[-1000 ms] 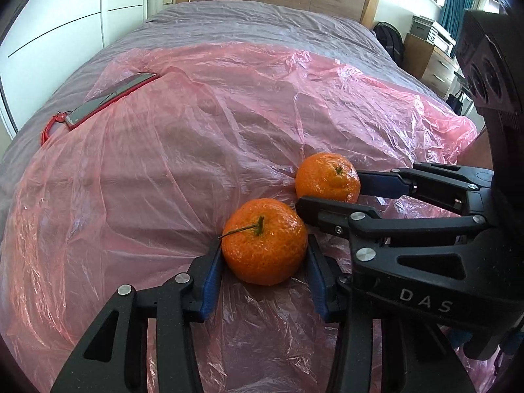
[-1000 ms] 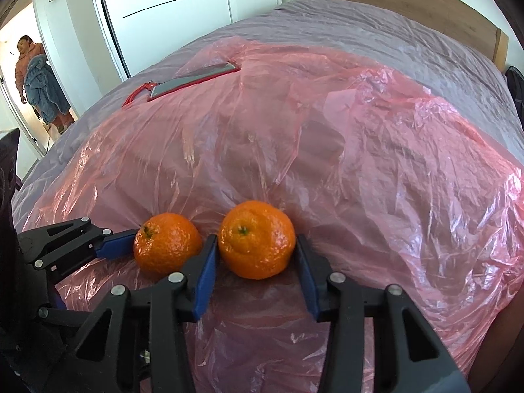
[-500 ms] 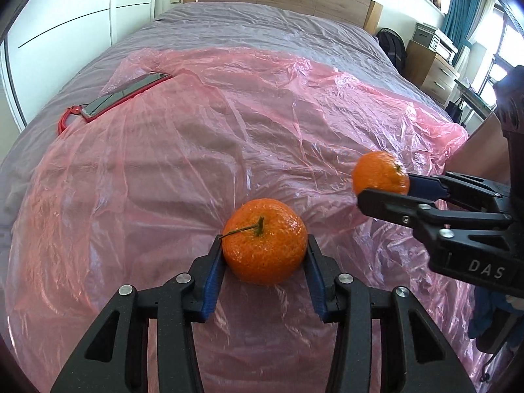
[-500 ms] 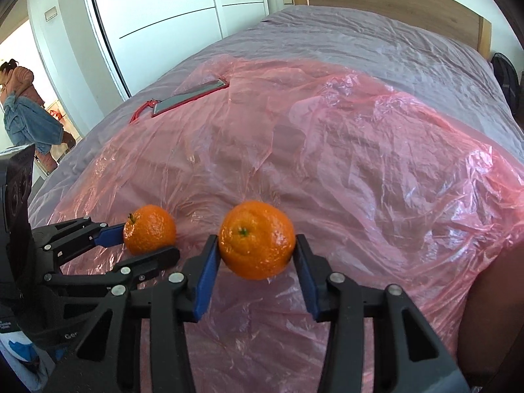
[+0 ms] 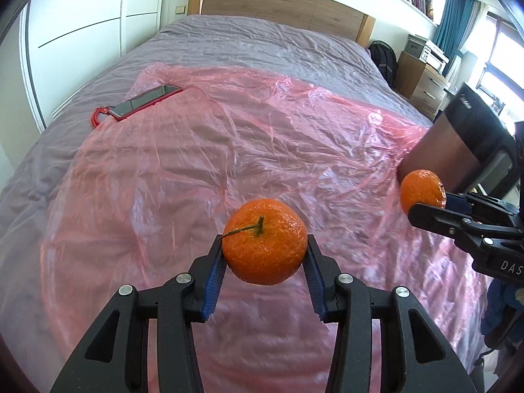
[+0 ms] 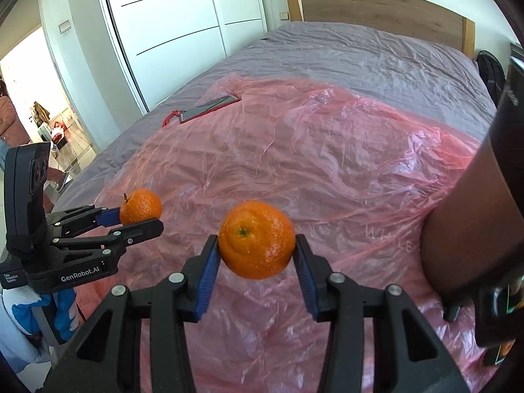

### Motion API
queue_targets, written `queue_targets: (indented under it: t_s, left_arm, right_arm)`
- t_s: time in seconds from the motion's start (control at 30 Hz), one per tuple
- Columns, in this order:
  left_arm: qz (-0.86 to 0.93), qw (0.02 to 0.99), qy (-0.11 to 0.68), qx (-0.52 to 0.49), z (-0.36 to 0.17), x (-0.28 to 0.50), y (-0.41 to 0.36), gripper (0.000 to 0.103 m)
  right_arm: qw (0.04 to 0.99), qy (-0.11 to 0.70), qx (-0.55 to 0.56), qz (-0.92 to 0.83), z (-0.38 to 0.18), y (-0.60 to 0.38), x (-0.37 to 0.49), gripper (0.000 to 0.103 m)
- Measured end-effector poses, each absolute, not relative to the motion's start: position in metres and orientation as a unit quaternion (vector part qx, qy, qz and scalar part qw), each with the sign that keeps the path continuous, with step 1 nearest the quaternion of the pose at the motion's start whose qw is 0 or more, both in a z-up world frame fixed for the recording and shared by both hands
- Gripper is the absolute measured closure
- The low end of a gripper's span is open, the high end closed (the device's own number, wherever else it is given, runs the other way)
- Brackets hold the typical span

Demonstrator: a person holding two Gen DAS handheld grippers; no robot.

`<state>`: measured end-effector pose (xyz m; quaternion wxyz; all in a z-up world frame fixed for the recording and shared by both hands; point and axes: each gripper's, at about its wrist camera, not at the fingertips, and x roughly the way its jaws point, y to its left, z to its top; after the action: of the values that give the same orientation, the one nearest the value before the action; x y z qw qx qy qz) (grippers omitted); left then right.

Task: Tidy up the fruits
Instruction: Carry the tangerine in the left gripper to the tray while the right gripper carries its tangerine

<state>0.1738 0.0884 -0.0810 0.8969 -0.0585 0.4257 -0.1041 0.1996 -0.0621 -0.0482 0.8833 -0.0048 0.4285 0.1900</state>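
Observation:
My left gripper (image 5: 264, 253) is shut on an orange mandarin with a thin stem (image 5: 265, 240) and holds it above the pink plastic sheet (image 5: 229, 150) on the bed. My right gripper (image 6: 256, 252) is shut on a second mandarin (image 6: 257, 239), also held in the air above the sheet. In the left wrist view the right gripper (image 5: 425, 204) with its mandarin (image 5: 421, 190) is at the right. In the right wrist view the left gripper (image 6: 136, 217) with its mandarin (image 6: 140, 206) is at the left.
A phone in a red case (image 5: 144, 101) lies at the sheet's far left edge, also in the right wrist view (image 6: 209, 107). A dark brown box-like object (image 5: 458, 150) stands at the right of the bed. A headboard (image 5: 278, 3) is behind; wardrobe doors (image 6: 170, 26) stand left.
Both grippers have lifted their mandarins off the sheet and moved apart. They started side by side on the sheet and now hang well above it.

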Motion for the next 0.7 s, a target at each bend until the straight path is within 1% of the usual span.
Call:
queue_targets:
  t_s: [0.37,0.7]
  left_arm:
    - [-0.141,0.903,0.403,-0.051,-0.036,0.085,0.054,0.063]
    - [-0.164,0.904,0.393,-0.034,-0.010,0.036,0.015,0.063]
  right_arm:
    - [0.900,0.403,-0.001,0.165,0.001,-0.104,0.091,0.072]
    - [0.915,0.381,0.016,0.132,0.018,-0.152,0.025,0.072]
